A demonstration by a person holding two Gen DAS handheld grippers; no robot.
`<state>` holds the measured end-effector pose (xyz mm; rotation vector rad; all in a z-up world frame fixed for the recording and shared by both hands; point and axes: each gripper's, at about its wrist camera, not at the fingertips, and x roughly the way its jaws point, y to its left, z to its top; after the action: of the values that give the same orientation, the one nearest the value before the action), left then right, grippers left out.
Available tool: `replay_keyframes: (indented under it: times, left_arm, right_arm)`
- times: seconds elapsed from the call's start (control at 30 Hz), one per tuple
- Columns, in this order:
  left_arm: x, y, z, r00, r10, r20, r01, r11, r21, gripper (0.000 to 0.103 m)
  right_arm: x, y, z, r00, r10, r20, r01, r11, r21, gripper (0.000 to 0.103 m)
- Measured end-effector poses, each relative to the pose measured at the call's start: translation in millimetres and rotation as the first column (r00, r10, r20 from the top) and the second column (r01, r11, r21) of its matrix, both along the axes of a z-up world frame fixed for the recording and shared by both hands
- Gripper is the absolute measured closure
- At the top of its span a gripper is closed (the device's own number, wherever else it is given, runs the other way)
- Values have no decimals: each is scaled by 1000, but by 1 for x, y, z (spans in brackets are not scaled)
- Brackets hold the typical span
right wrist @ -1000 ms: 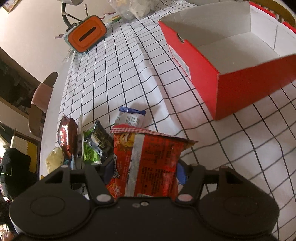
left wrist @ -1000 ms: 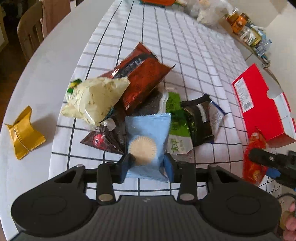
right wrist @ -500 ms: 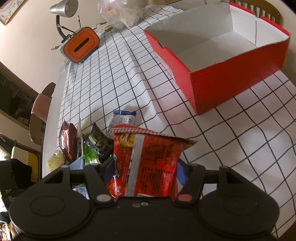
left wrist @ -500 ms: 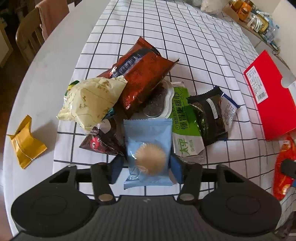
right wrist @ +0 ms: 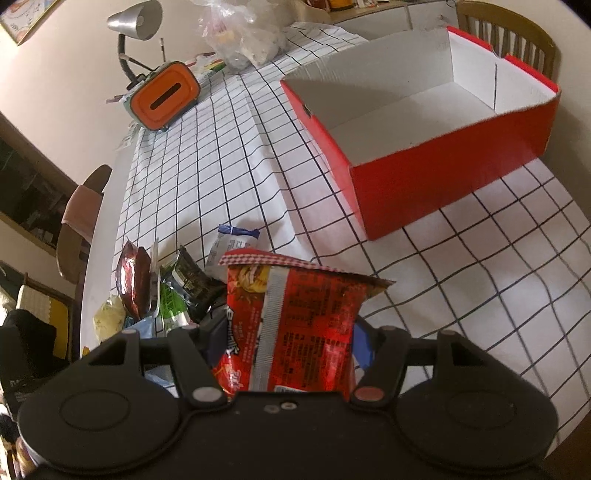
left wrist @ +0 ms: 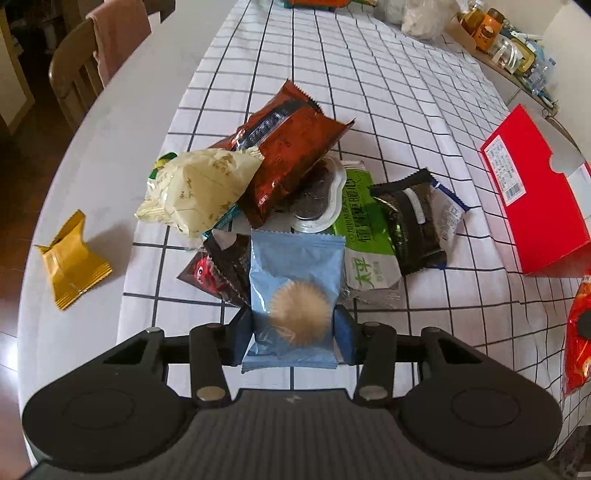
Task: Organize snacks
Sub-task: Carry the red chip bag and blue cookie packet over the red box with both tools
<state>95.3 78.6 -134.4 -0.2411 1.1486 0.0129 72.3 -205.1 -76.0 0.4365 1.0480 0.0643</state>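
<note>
**Both grippers hold a snack packet near the red box**

The left gripper [left wrist: 293,334] has a light blue packet [left wrist: 295,291] between its fingers [left wrist: 242,332]; the fingers are easing closed and both pads press on the packet's lower sides. A round pale cake shows through the wrapper. The packet's far end lies against the pile [left wrist: 288,192] of snacks on the checked cloth [left wrist: 369,92] of the worktop.

In that pile a dark red bag [left wrist: 291,155] leans over a cream packet [left wrist: 199,188]; a green packet [left wrist: 364,236] and a black packet [left wrist: 410,225] lie to the right. A gold packet [left wrist: 72,260] lies well apart on the left, off the cloth on the bare worktop.

The right gripper [right wrist: 288,339] grips a red bag [right wrist: 295,325] with a checked top edge, the bag standing upright between its fingers [right wrist: 218,336] above the cloth. Far right of it sits the red box [right wrist: 443,162], open on top, its white inside showing. An orange case [right wrist: 164,96] and a lamp [right wrist: 136,22] stand at the far left edge of the worktop. A clear plastic bag [right wrist: 247,37] lies beyond them.
</note>
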Motion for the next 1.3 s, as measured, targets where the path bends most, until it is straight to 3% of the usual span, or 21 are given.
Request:
replay_keyframes:
  times: [0.37, 0.9, 1.3]
  left_arm:
    - [-8, -47, 43, 999, 8, 38, -9, 1000, 11, 57]
    - [44, -211, 116, 978, -136, 157, 129, 990, 53, 57]
    - [91, -301, 116, 968, -199, 151, 179, 974, 138, 57]
  right_arm:
    - [15, -43, 19, 989, 141, 36, -140, 990, -33, 39]
    - [79, -153, 63, 957, 251, 144, -227, 960, -162, 39]
    - [135, -211, 50, 950, 288, 121, -254, 938, -237, 39]
